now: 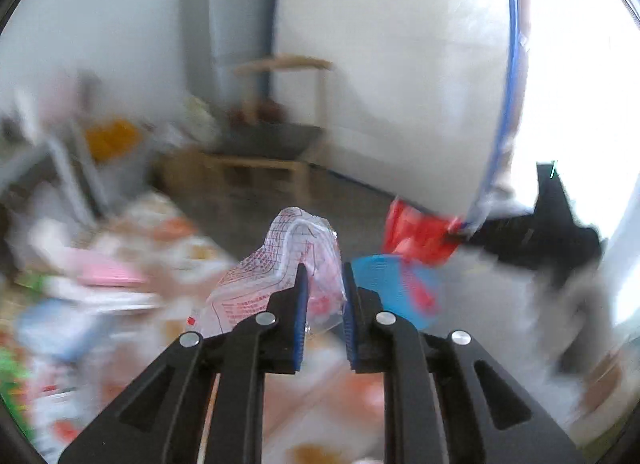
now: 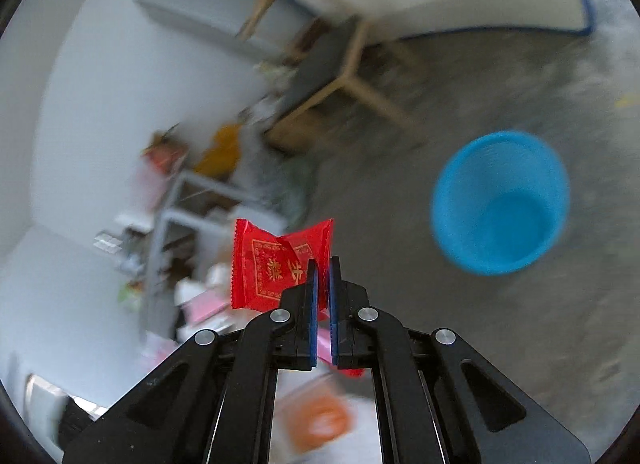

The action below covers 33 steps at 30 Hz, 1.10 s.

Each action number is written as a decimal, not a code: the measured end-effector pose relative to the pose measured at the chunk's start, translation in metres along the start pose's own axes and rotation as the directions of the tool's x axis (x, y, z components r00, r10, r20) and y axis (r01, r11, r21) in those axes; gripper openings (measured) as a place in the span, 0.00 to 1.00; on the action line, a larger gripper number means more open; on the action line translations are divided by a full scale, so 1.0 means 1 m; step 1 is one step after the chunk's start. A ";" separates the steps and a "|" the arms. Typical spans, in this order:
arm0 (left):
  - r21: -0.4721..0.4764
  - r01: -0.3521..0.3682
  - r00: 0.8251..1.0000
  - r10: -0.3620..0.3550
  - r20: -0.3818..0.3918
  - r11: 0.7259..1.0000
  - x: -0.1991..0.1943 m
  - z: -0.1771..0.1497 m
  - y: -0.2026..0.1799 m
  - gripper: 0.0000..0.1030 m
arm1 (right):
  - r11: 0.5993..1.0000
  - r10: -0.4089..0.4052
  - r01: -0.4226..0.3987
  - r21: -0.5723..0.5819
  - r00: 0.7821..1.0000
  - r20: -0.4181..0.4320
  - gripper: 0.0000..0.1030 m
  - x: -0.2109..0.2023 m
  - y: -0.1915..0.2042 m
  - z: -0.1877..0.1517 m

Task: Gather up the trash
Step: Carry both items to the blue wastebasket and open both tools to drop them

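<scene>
Wrappers gripped: left hand-held gripper (image 1: 325,284) clamps clear wrapper (image 1: 276,276); right hand-held gripper (image 2: 323,276) pinches red wrapper (image 2: 276,264); blue bin (image 2: 500,203), two o'clock, apparently empty; dropping remains.

Wrapper (image 2: 276,264) between right hand-held gripper (image 2: 323,268) fingers, bucket (image 2: 500,203) on floor (image 2: 400,223) right of it

The grey floor (image 2: 460,103) carries a blue bin (image 2: 500,207) standing upright at the right. A wooden chair (image 2: 344,63) stands farther off.
</scene>
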<state>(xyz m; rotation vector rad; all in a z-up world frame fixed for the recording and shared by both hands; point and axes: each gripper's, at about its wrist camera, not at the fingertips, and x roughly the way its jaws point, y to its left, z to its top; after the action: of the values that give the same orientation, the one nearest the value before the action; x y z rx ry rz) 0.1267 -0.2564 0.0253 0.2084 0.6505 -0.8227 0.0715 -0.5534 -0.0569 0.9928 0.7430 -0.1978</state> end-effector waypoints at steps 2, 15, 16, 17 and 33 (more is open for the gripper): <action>-0.094 0.133 0.988 -0.140 -0.067 0.987 0.038 0.019 -0.001 0.15 | 0.998 -0.061 0.061 0.021 0.998 0.010 0.03 0.011 -0.017 -0.001; -0.401 0.234 0.830 -0.397 -0.391 0.885 0.303 0.036 -0.051 0.30 | 0.951 -0.273 0.275 0.141 0.962 -0.034 0.11 0.106 -0.119 0.029; -0.408 0.235 0.823 -0.404 -0.399 0.882 0.313 0.034 -0.055 0.35 | 0.947 -0.282 0.284 0.147 0.959 -0.032 0.22 0.109 -0.127 0.031; -0.409 0.227 0.822 -0.399 -0.407 0.884 0.315 0.030 -0.058 0.44 | 0.944 -0.291 0.293 0.150 0.956 -0.031 0.29 0.113 -0.132 0.033; -0.193 0.229 0.929 -0.273 -0.248 0.954 0.215 0.031 -0.058 0.63 | 0.922 -0.386 0.387 0.027 0.912 0.138 0.66 0.040 -0.113 0.022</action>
<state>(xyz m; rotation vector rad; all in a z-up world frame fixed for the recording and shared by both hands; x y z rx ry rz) 0.2060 -0.4401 -0.0779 0.0914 1.0155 -0.9929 0.0580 -0.6271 -0.1535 0.8125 0.8043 -0.6075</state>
